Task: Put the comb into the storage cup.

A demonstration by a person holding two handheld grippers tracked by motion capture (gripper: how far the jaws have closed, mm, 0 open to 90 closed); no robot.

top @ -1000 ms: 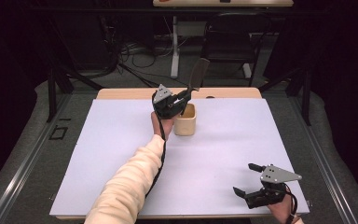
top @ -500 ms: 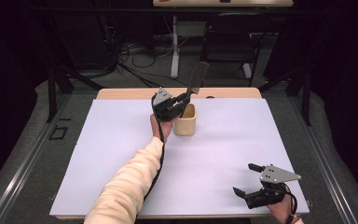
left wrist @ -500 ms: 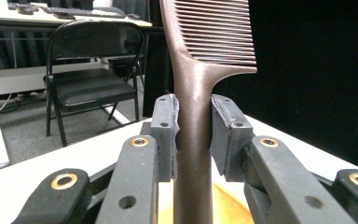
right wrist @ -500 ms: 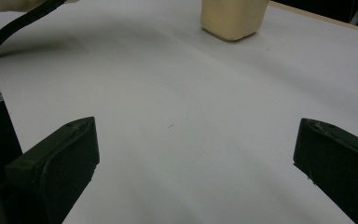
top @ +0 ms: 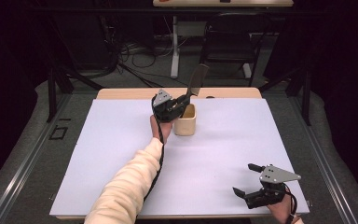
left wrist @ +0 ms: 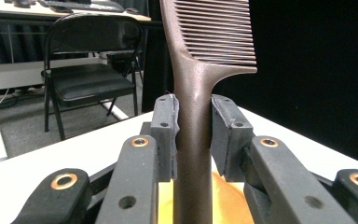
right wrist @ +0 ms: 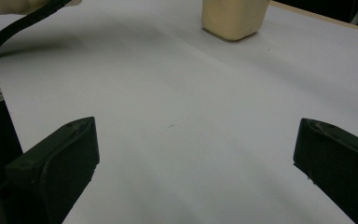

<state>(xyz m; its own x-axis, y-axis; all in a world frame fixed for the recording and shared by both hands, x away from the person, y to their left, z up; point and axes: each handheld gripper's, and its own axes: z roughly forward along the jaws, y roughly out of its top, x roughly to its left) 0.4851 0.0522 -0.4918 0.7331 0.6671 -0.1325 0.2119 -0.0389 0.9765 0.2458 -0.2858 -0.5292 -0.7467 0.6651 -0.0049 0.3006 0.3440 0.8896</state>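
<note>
A dark brown comb stands upright, its handle going down into a cream-coloured cup near the table's far edge. My left gripper is shut on the comb's handle just above the cup's rim, both pads pressed against it. The comb's teeth rise above the jaws and point right in the left gripper view. My right gripper rests open near the table's front right corner, with bare white surface between its jaws.
A white sheet covers the wooden table. A black folding chair and cables stand beyond the far edge. My left forearm in a cream sleeve and its black cable cross the table's middle.
</note>
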